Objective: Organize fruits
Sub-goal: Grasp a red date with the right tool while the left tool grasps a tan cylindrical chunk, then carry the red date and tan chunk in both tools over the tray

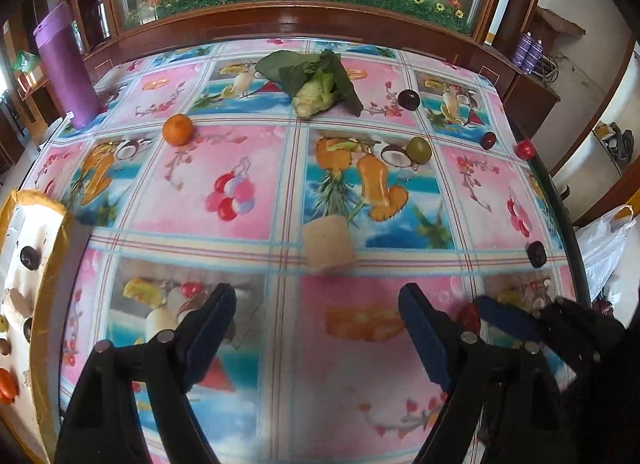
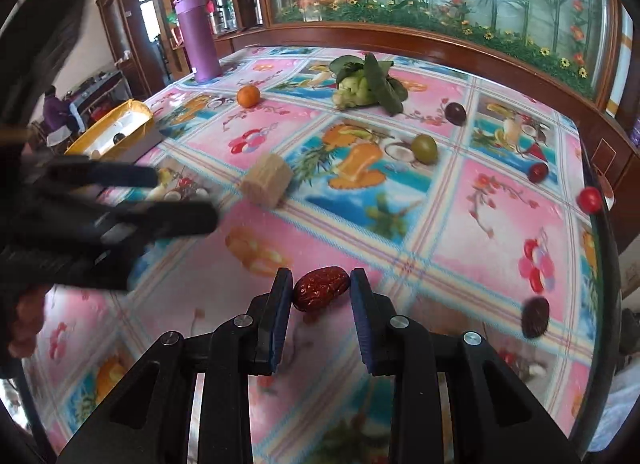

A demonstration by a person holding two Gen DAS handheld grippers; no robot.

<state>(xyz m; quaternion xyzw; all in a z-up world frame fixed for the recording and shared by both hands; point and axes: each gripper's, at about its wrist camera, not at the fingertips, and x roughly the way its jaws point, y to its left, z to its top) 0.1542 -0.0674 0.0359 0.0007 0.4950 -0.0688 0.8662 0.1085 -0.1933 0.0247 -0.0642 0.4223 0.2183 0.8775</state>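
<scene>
We see the right gripper (image 2: pixel 320 288) clenched on the red date (image 2: pixel 321 289) — its long axis crosswise, tip to tip between the pads — while the left gripper (image 1: pixel 316 304) hangs released, nothing between its jaws.

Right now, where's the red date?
Right wrist view, bottom centre: the red date sits between the right gripper pads, near the table's front edge.

Glossy printed tablecloth (image 2: pixel 460 224) under sheen; wrinkled, shiny red date (image 2: pixel 321 289) — matt black plastic gripper (image 2: pixel 320 288), blue rough pads (image 2: pixel 280 316); polished wood cabinet (image 1: pixel 304 24).
</scene>
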